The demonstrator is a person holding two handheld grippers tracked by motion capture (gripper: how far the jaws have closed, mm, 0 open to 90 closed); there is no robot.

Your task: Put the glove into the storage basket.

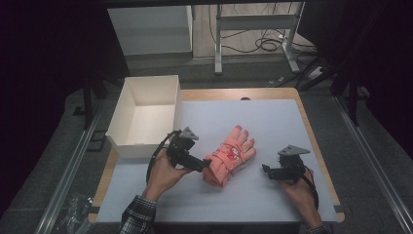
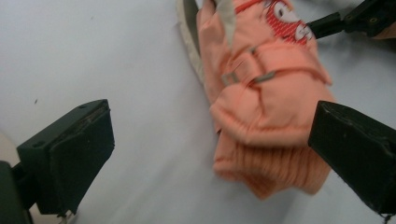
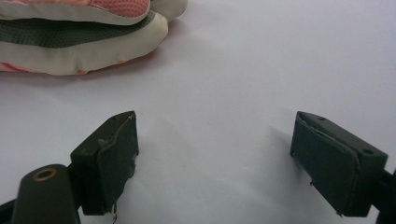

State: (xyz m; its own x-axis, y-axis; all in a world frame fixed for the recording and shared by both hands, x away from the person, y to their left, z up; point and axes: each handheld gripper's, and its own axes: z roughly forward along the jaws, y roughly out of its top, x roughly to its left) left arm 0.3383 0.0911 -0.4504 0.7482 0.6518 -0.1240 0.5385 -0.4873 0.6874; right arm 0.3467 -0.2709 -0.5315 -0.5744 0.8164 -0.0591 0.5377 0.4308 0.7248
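Note:
A salmon-pink glove (image 1: 229, 155) with a red patch lies on the white mat, fingers pointing away from me. My left gripper (image 1: 203, 165) is at its knitted cuff. In the left gripper view that gripper (image 2: 211, 119) stands open, and the cuff (image 2: 266, 126) lies between the jaws, closer to the right one. My right gripper (image 1: 267, 171) hovers right of the glove, apart from it. In the right gripper view it (image 3: 215, 128) is open over bare mat, with the glove's pale underside (image 3: 79, 51) at the top left.
An open white box (image 1: 119, 136) stands at the table's back left, just behind my left hand. The white mat (image 1: 277, 122) covers the wooden table. The right gripper's jaws (image 2: 345, 21) show beyond the glove in the left gripper view.

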